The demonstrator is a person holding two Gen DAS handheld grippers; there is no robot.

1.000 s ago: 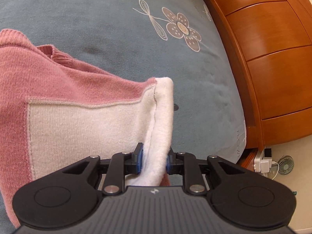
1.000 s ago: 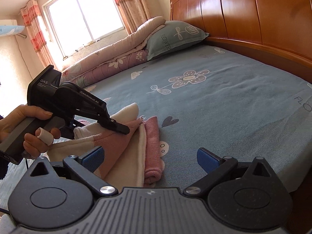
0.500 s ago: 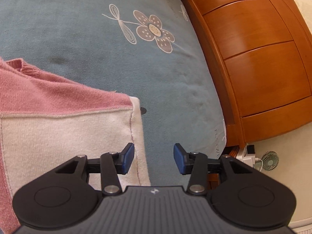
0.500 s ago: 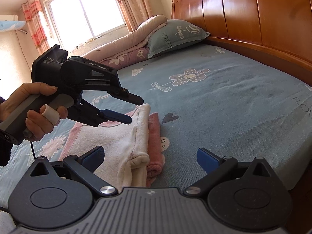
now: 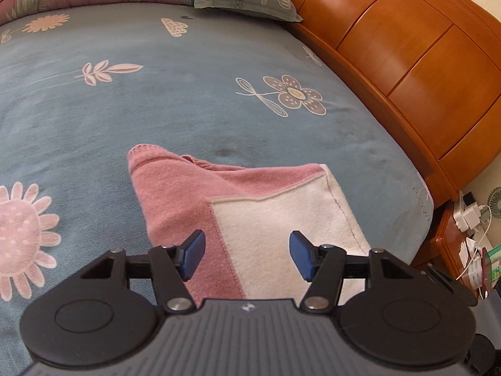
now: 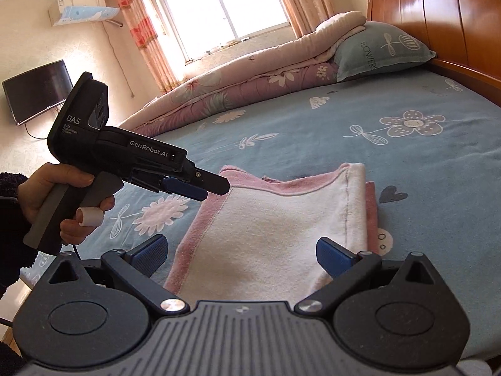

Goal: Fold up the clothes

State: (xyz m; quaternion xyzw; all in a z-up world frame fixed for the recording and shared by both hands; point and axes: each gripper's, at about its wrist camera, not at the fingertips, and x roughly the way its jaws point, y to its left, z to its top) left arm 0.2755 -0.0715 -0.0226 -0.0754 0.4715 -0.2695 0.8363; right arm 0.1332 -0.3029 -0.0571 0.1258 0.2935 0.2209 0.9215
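A folded pink and cream knit garment (image 5: 266,206) lies flat on the blue flowered bedsheet (image 5: 156,109); it also shows in the right wrist view (image 6: 281,228). My left gripper (image 5: 247,257) is open and empty, raised above the garment's near edge. In the right wrist view the left gripper (image 6: 206,188) hovers over the garment's left side. My right gripper (image 6: 241,253) is open and empty, above the garment's near end.
A wooden headboard (image 5: 422,78) runs along the right. A blue pillow (image 6: 382,50) and a rolled quilt (image 6: 250,75) lie at the bed's far end. A nightstand with chargers and cables (image 5: 469,228) stands beyond the bed's corner.
My left gripper let go of the garment's cream edge, opened wide and pulled back and up. The garment now lies flat and folded. The right gripper stayed open.
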